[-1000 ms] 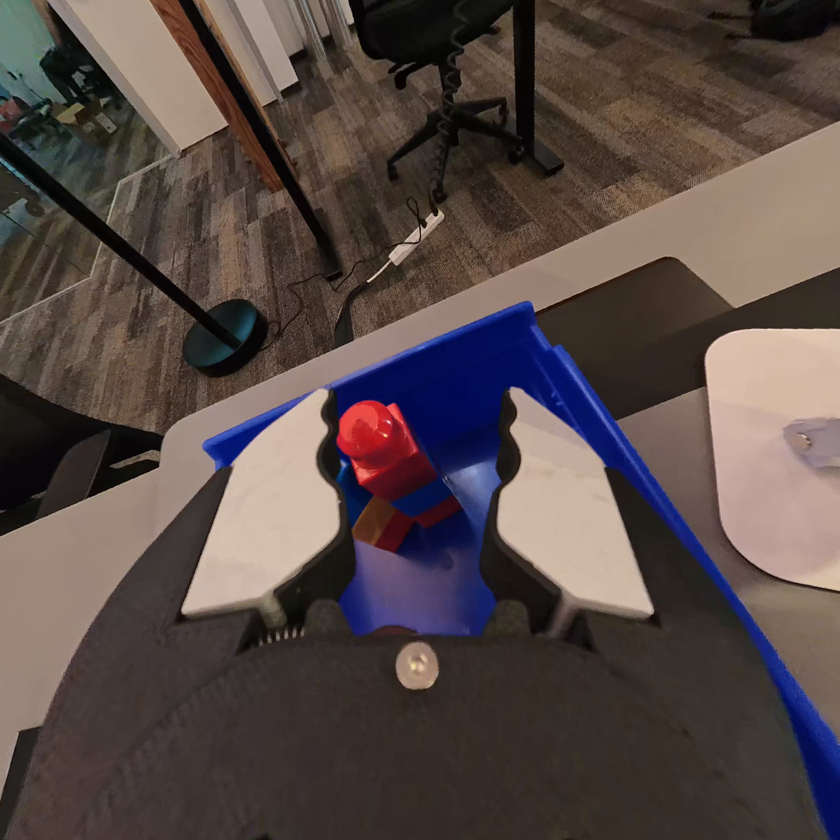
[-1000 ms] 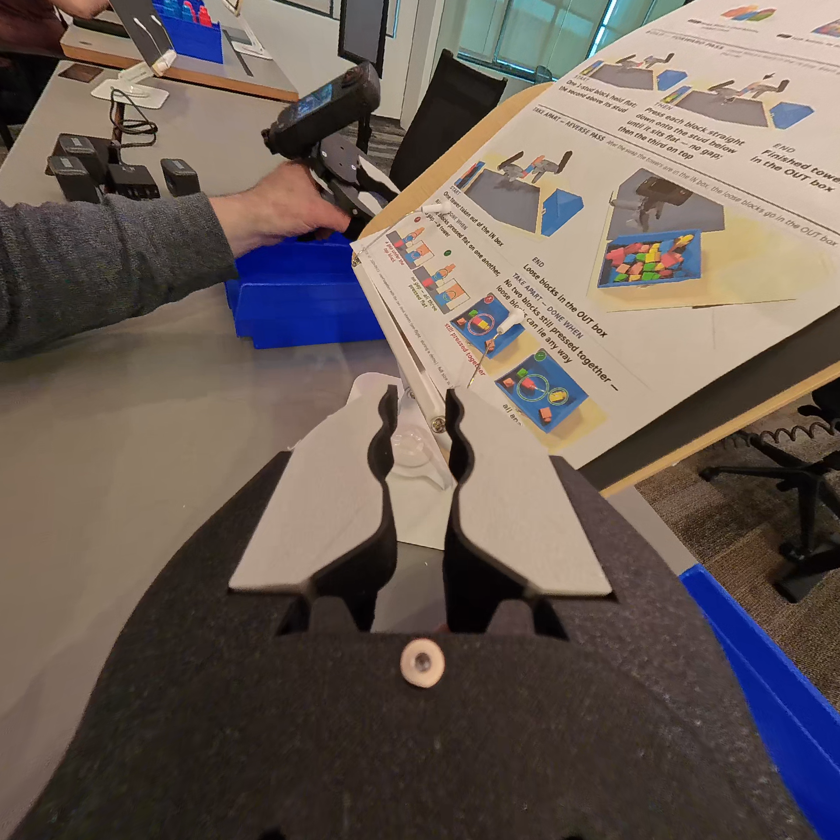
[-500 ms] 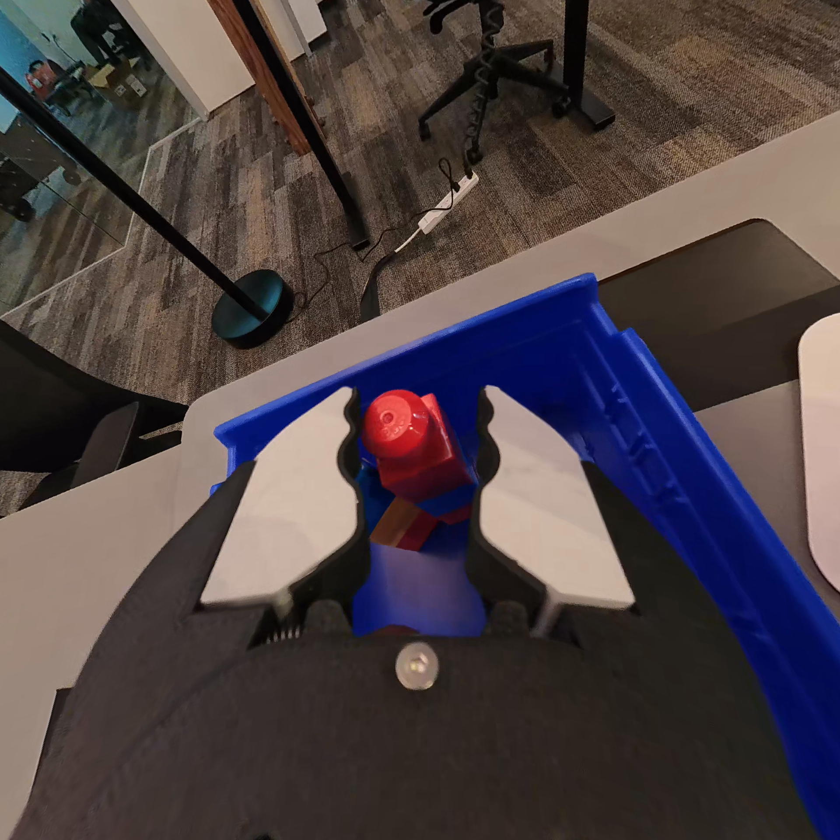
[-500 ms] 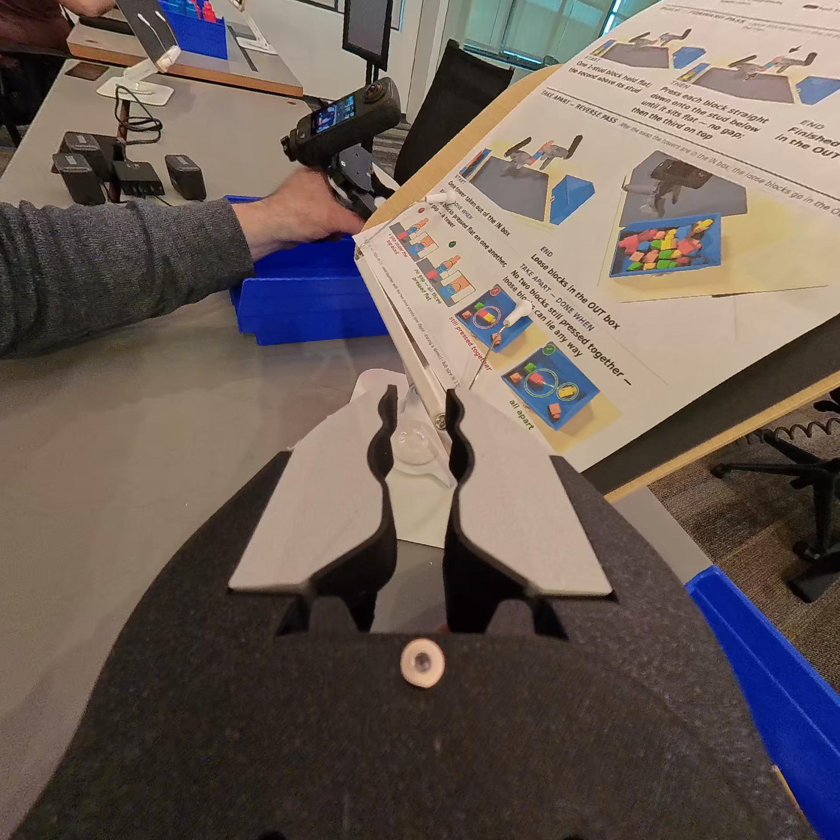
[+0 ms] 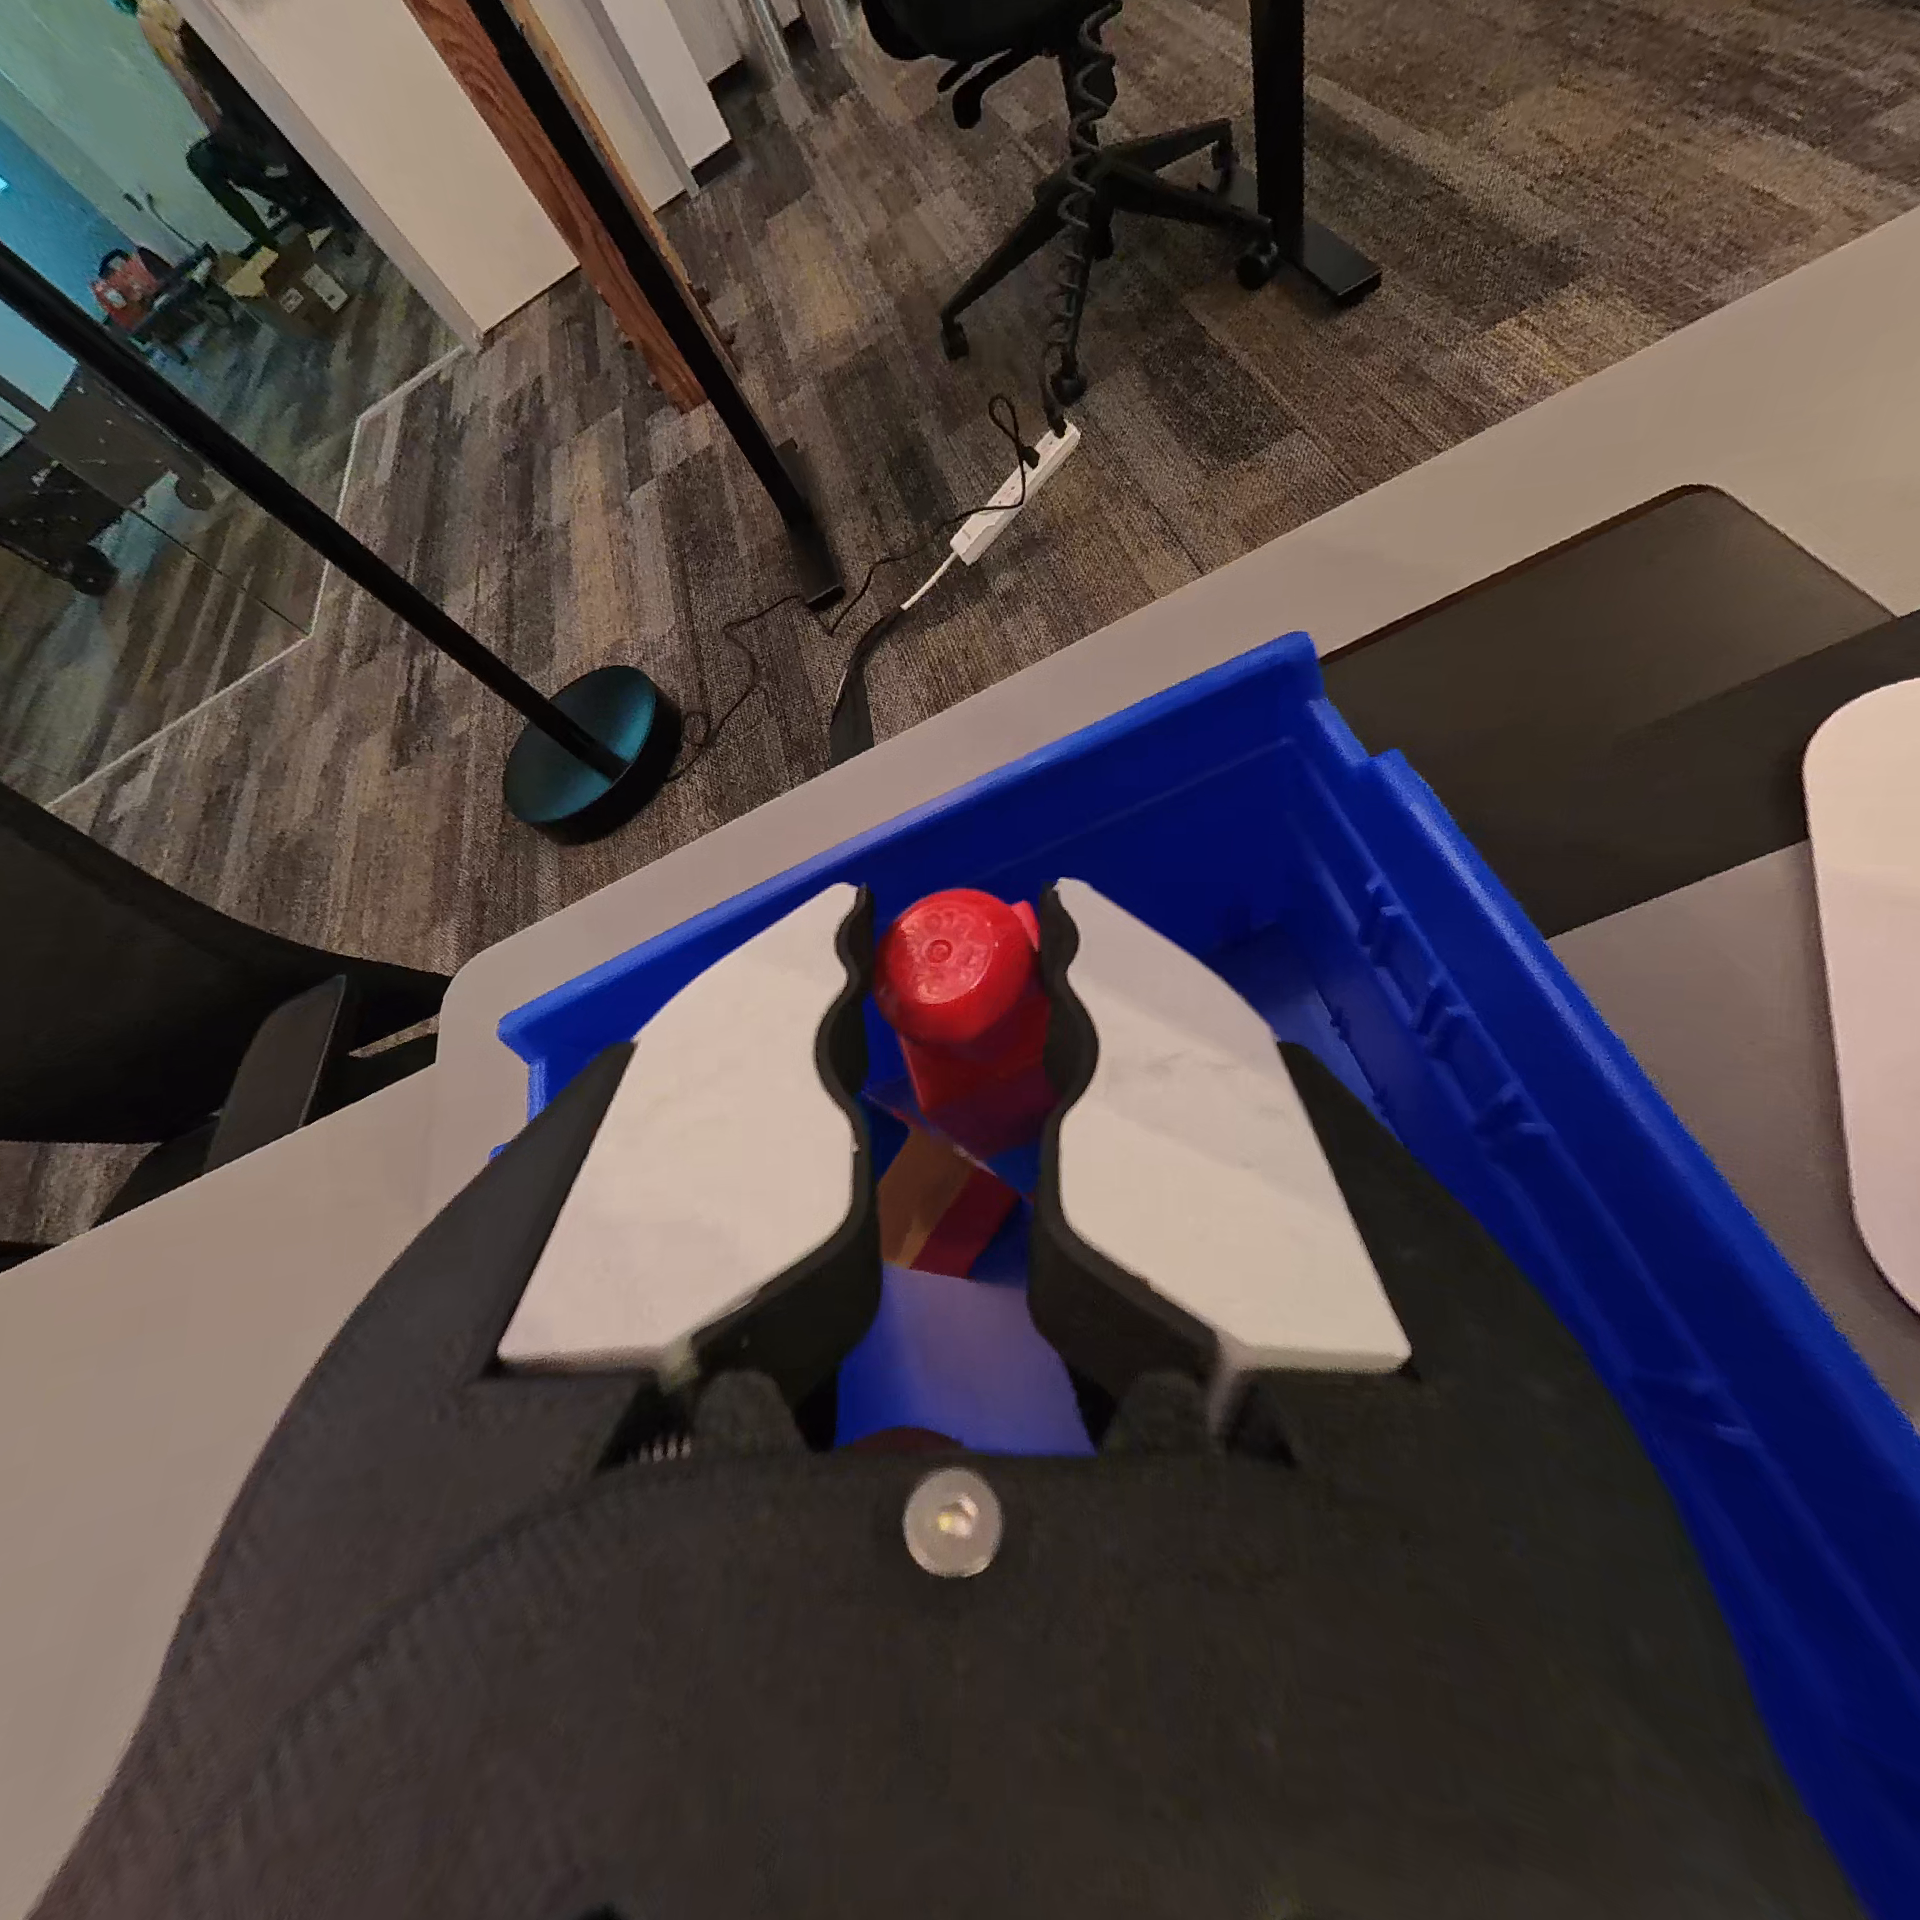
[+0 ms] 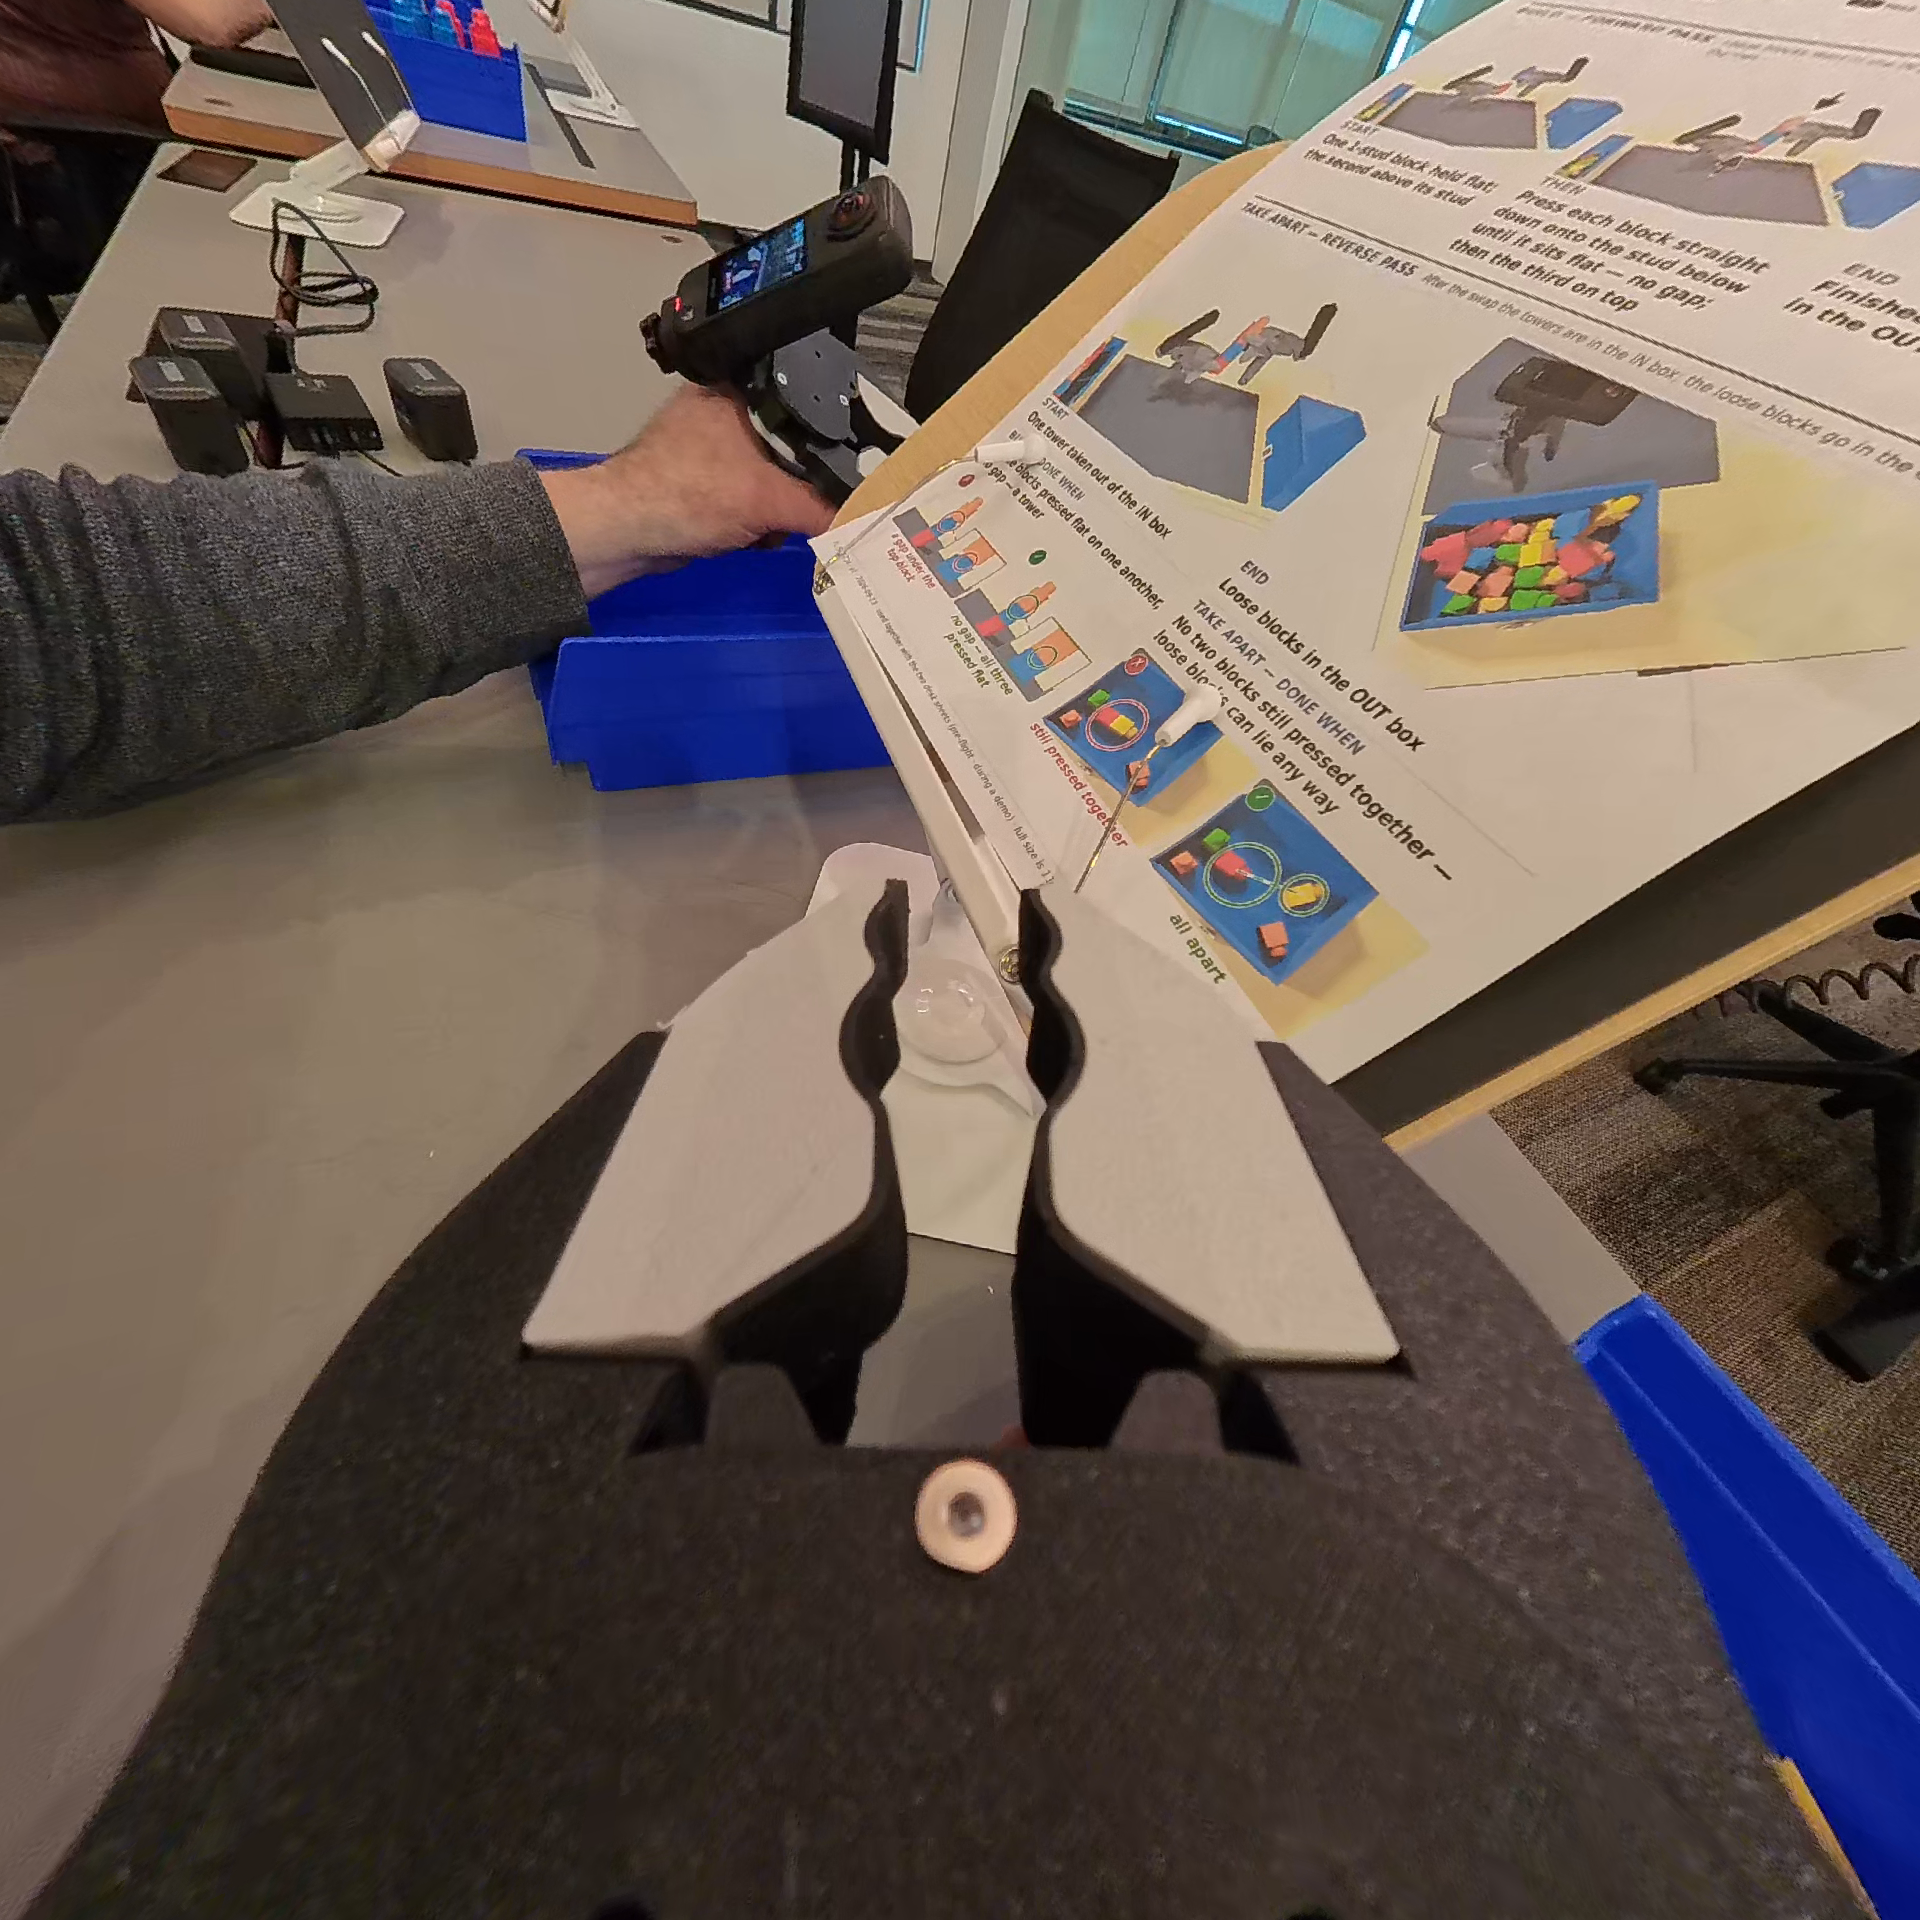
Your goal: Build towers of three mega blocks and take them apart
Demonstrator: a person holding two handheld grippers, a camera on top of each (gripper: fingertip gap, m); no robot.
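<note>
A tower stands tilted in the blue bin (image 5: 1455,987): a red block (image 5: 940,971) on top, a blue block (image 5: 1003,1122) under it, an orange and red block (image 5: 935,1205) at the bottom. My left gripper (image 5: 951,914) reaches down into the bin, shut on the red top block's stud. In the right wrist view a hand (image 6: 675,488) holds the left gripper's body (image 6: 800,301) over that bin (image 6: 707,707); its fingers are hidden behind the board. My right gripper (image 6: 961,904) is nearly shut with a narrow gap, empty, above the grey table.
A tilted instruction board (image 6: 1455,520) on a white stand (image 6: 956,1143) stands between the grippers. A second blue bin (image 6: 1766,1507) sits at the right edge. Black battery packs (image 6: 301,405) lie at the back left. The table edge (image 5: 727,862) lies just beyond the bin, with floor below. Tip to tip, the grippers are about 45 cm apart.
My left gripper moved forward over the tower and closed from wide open onto the red top block. My right gripper stayed narrow and empty, with only a small shift in view.
</note>
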